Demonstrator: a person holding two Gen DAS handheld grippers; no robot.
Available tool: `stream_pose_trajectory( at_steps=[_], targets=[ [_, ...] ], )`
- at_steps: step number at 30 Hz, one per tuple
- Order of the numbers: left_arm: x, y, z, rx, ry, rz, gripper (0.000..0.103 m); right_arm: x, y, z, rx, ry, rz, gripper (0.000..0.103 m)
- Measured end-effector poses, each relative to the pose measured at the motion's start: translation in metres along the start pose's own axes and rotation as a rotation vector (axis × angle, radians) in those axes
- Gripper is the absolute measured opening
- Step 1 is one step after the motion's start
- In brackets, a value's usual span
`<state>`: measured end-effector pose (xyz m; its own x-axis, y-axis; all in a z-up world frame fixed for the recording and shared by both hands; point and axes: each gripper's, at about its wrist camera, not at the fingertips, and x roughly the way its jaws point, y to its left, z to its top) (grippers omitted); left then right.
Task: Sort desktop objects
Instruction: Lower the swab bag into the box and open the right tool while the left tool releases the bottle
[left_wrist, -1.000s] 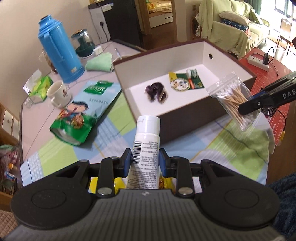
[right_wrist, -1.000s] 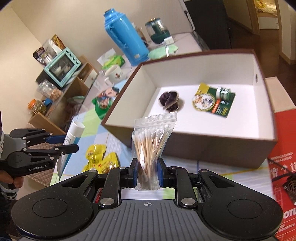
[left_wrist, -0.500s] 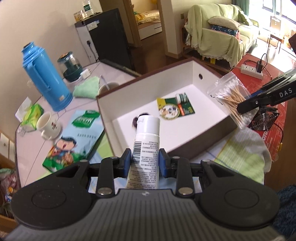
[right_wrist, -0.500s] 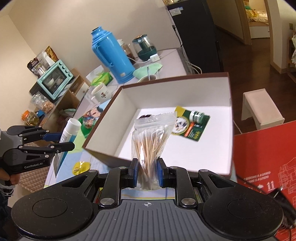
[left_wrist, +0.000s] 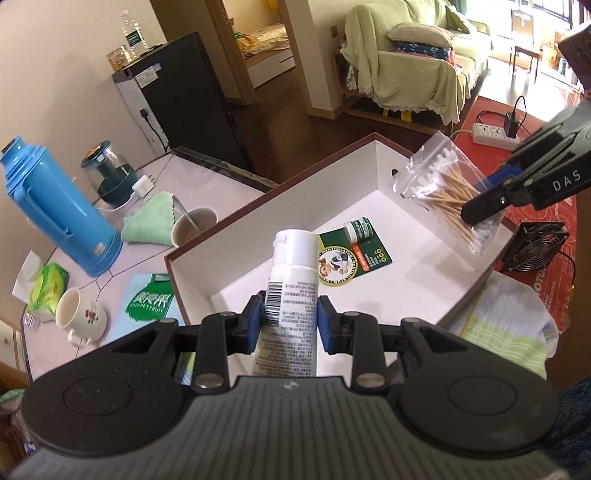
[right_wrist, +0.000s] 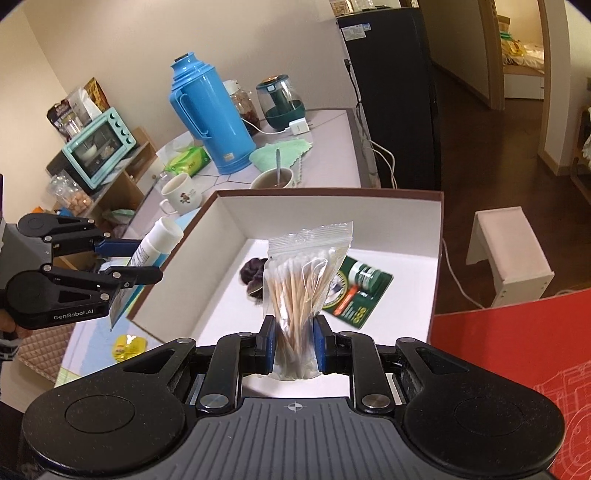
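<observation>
My left gripper (left_wrist: 290, 321) is shut on a white tube (left_wrist: 293, 280) with a barcode, held upright over the near left wall of the brown box (left_wrist: 258, 201). In the right wrist view the same tube (right_wrist: 157, 242) hangs over the box's left rim. My right gripper (right_wrist: 294, 349) is shut on a clear bag of cotton swabs (right_wrist: 301, 284), raised above the box's white floor. From the left wrist view that bag (left_wrist: 448, 194) hovers over the box's right side. Inside the box lie a green card with a small jar (right_wrist: 356, 291) and a dark purple item (right_wrist: 253, 275).
A blue thermos (left_wrist: 55, 210), a white mug (left_wrist: 77, 314), a green cloth (left_wrist: 147, 218), a paper cup with a spoon (left_wrist: 194, 229) and a green snack bag (left_wrist: 151, 301) stand left of the box. A yellow packet (right_wrist: 127, 345) lies on the checked cloth. A fan (left_wrist: 535, 247) sits right.
Both grippers have carried their items forward, from in front of the box to over it. The box now fills more of both views. Neither grip has changed.
</observation>
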<state>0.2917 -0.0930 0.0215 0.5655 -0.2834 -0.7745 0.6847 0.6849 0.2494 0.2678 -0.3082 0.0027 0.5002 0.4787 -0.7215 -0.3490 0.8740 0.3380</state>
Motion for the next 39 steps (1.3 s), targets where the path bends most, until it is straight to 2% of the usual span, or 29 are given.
stream_pose_trajectory(
  at_steps=[7,22,39],
  targets=[
    [0.025,0.005,0.006,0.017,0.016,-0.018,0.027,0.023,-0.009,0.009,-0.002,0.041,-0.006,0.020],
    [0.085,0.003,0.007,0.014,0.059,-0.075,0.027,0.087,-0.013,0.005,-0.013,0.166,-0.042,0.020],
    [0.128,-0.001,-0.004,0.024,0.145,-0.134,0.027,0.119,-0.016,0.004,-0.066,0.238,-0.096,0.020]
  ],
)
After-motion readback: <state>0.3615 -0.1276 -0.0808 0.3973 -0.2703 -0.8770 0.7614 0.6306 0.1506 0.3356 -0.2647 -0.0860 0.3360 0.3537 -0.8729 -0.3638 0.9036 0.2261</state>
